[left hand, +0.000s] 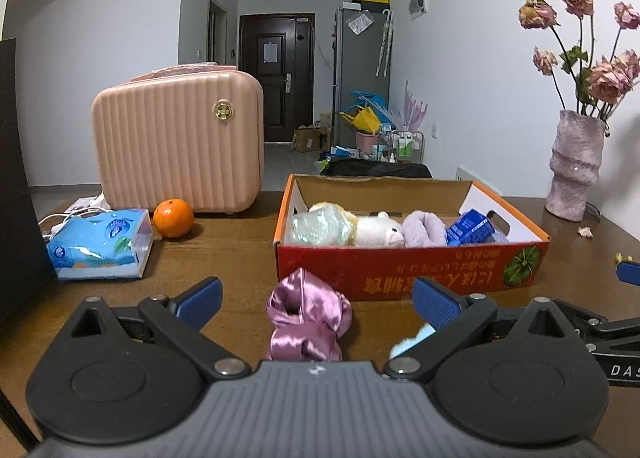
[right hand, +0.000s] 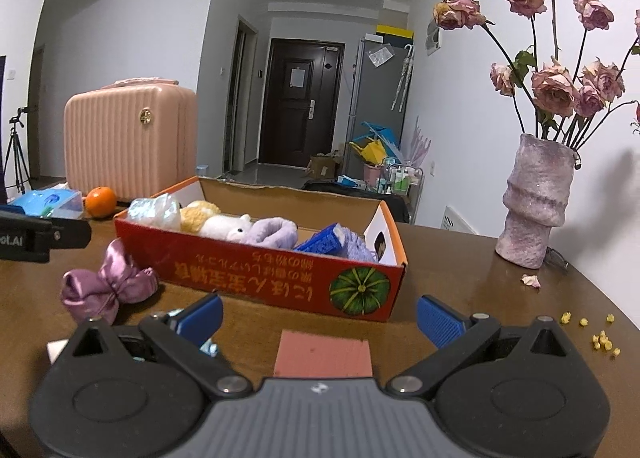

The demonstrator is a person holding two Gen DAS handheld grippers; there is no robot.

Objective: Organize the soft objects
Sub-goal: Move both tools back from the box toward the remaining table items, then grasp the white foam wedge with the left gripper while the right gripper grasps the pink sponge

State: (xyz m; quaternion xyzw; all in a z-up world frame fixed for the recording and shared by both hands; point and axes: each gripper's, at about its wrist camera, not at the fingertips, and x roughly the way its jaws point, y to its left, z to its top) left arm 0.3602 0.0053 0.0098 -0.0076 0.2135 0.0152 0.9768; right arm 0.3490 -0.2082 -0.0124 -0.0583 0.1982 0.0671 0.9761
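A purple satin bow [left hand: 306, 318] lies on the brown table just in front of an orange cardboard box [left hand: 400, 270]. My left gripper [left hand: 316, 302] is open, its blue pads either side of the bow, not touching it. The box holds a white plush [left hand: 378, 232], a lilac soft ring [left hand: 424, 230], a wrapped pale bundle [left hand: 320, 226] and a blue pack [left hand: 470, 228]. In the right wrist view the bow [right hand: 108, 284] lies left of the box [right hand: 280, 278]. My right gripper [right hand: 320, 318] is open and empty above a pink flat pad [right hand: 324, 354].
A pink ribbed case [left hand: 178, 142], an orange [left hand: 173, 218] and a blue tissue pack [left hand: 100, 244] stand at the left. A vase of dried roses [right hand: 536, 198] stands at the right, with petals and yellow crumbs [right hand: 600, 338] on the table nearby.
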